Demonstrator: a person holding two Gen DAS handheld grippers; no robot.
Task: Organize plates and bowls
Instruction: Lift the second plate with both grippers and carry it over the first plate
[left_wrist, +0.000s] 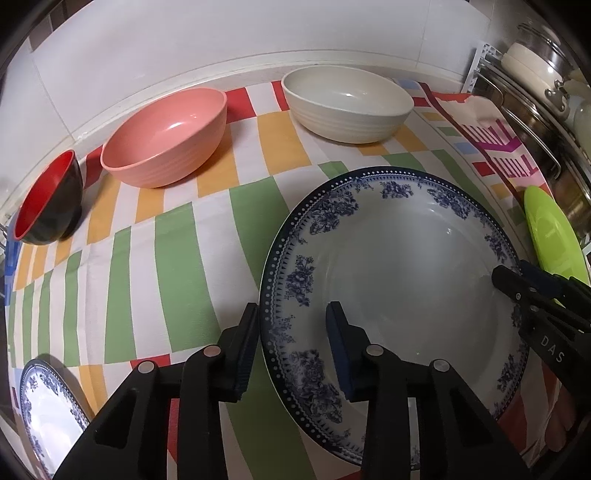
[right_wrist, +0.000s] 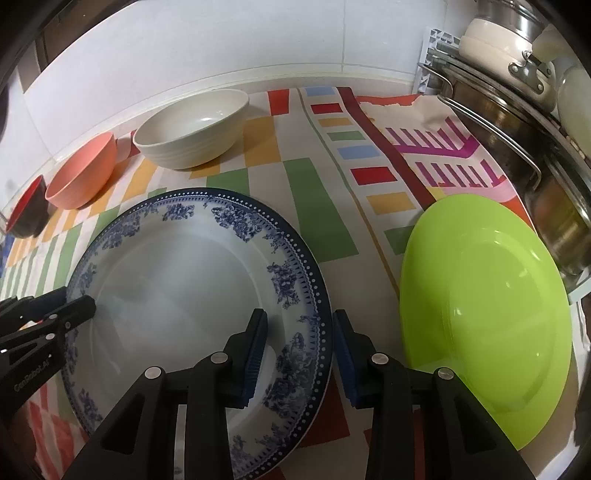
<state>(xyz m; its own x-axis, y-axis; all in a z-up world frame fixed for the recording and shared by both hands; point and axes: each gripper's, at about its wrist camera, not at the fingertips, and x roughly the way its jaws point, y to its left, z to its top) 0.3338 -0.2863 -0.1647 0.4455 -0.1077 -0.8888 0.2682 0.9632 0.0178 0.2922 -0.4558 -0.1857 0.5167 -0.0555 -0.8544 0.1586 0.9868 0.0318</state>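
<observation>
A large blue-and-white floral plate (left_wrist: 406, 266) (right_wrist: 177, 295) lies on the striped cloth. My left gripper (left_wrist: 291, 314) is open and straddles the plate's left rim. My right gripper (right_wrist: 299, 321) is open and straddles its right rim; it also shows in the left wrist view (left_wrist: 517, 280). The left gripper shows in the right wrist view (right_wrist: 77, 301). A lime green plate (right_wrist: 487, 314) (left_wrist: 554, 236) lies to the right. A cream bowl (left_wrist: 347, 103) (right_wrist: 192, 129), a pink bowl (left_wrist: 166, 136) (right_wrist: 83, 173) and a red-and-black bowl (left_wrist: 48, 199) (right_wrist: 27, 208) stand along the back.
A second blue floral plate (left_wrist: 48, 410) lies at the near left. Steel pots and a rack (right_wrist: 517, 122) (left_wrist: 535, 92) stand at the right against the tiled wall. The striped cloth (left_wrist: 166, 266) covers the counter.
</observation>
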